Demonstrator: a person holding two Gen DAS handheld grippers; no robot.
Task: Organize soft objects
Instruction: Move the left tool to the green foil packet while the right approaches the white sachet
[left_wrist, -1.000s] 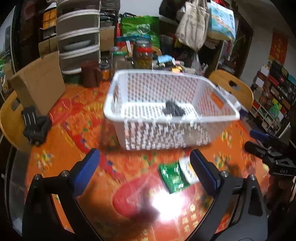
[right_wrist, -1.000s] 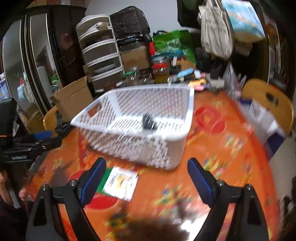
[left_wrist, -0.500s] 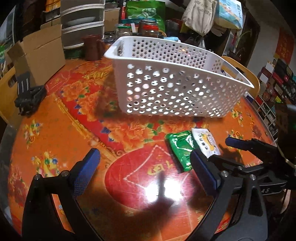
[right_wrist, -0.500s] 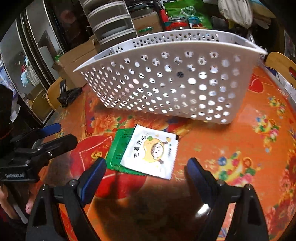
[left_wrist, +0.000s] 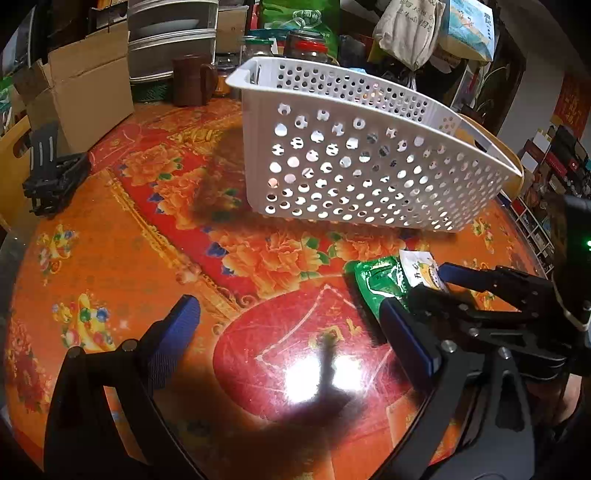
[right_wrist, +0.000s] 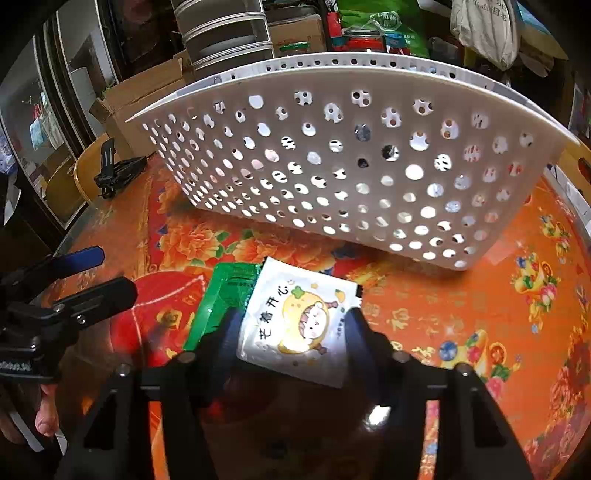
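Cluttered room, floral table (right_wrist: 461, 314) | white packet (right_wrist: 299, 328) overlaps green packet (right_wrist: 221, 295), near basket (right_wrist: 332, 166) | our right gripper (right_wrist: 291, 325) straddles white packet, unclosed; left gripper (left_wrist: 291, 325) open, idle | we judge it light, floppy, slippery: pinch mid-edges.

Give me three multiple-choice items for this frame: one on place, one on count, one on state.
1. Where do the packets lie?
A. inside the basket
B. on the table before the basket
C. on the cardboard box

2. How many packets are there?
A. one
B. two
C. four

3. What is the right gripper doing?
A. straddling the white packet
B. gripping the basket rim
C. hanging far above the table

Answers:
1 B: the white packet and green packet lie on the table, in front of the basket.
2 B: one white, one green.
3 A: the right gripper has a finger on either side of it.
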